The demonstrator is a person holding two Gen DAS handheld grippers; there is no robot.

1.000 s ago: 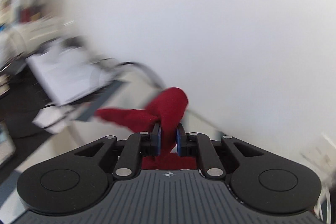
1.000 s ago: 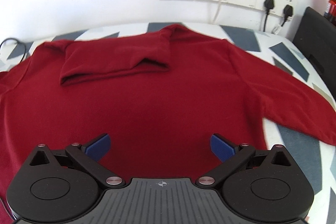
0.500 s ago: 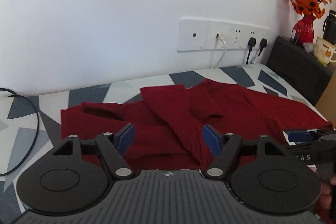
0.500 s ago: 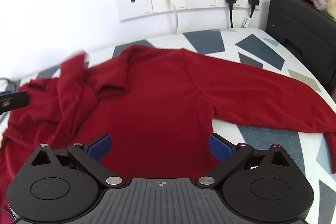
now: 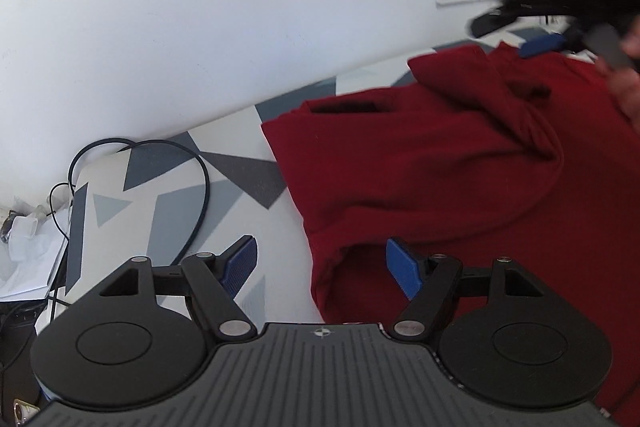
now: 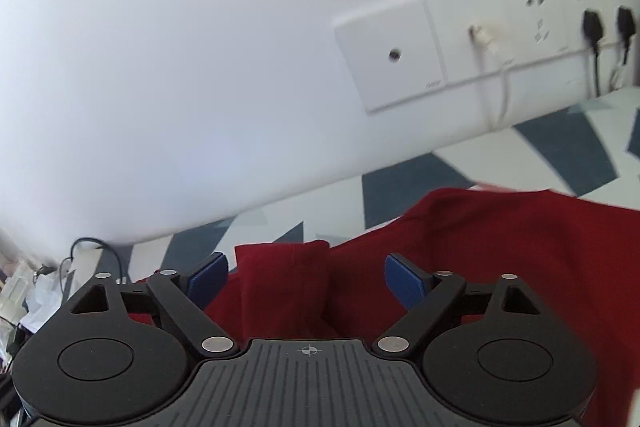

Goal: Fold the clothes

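Red sweater [image 5: 440, 179]: lying near the bed's wall edge, sleeve [image 6: 284, 291] folded loosely
Left gripper [image 5: 320, 267]: released, hovering empty
Right gripper [image 6: 306, 277]: closing, straddling the sleeve, not yet pinching
Risk: catching one layer, dragging the fold apart

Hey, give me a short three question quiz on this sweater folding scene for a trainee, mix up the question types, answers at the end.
1. True or false: the left claw is clamped on the red sweater.
2. Multiple choice: the sleeve cuff in the right wrist view lies (A) between the right claw's open pads, unpinched; (B) hanging off the wall sockets; (C) under the black cable.
3. Fill in: the sweater lies on a cloth patterned with grey and white ____.

Key: 1 false, its pads are apart and empty; 2 A; 3 triangles.
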